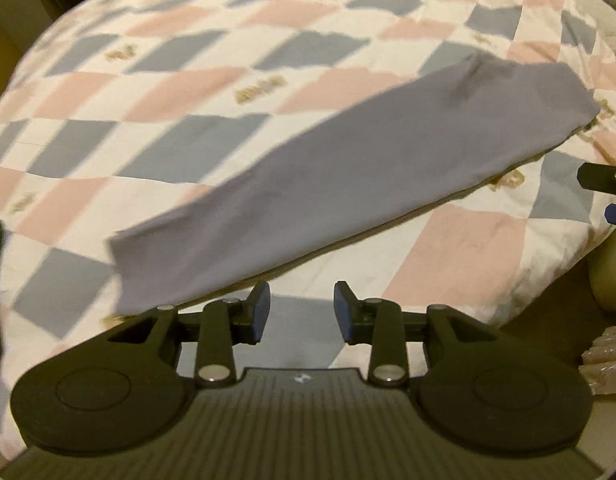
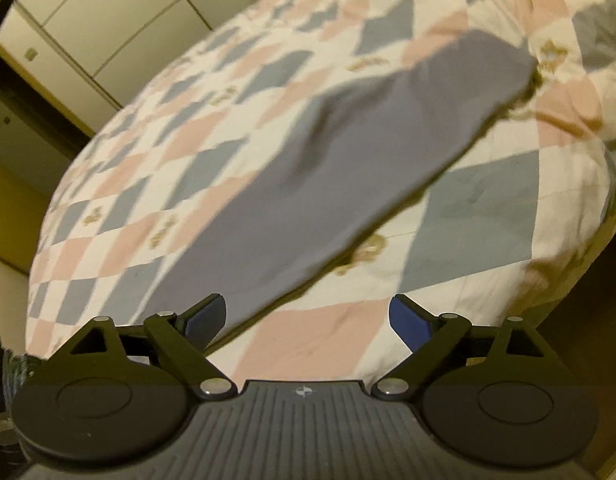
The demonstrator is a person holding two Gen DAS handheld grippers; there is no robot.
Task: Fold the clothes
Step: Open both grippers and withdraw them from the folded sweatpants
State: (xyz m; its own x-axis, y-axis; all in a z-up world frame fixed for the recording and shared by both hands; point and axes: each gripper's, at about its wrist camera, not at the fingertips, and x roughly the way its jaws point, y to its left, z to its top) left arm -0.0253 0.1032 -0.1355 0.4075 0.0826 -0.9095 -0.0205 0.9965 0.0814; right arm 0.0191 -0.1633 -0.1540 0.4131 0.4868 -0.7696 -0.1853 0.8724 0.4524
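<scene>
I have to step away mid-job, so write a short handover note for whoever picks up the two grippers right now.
Left gripper: open, empty, just short of the garment's near end.
Right gripper: open, empty, also hovering at the near edge.
Grey garment: lies flat on the checked quilt as a long, narrow strip, apparently already folded lengthwise; nothing holds it.
Done: the lengthwise fold, as far as the blurred views show.
Left: probably grip one end and fold the strip across itself into a compact stack.
</scene>
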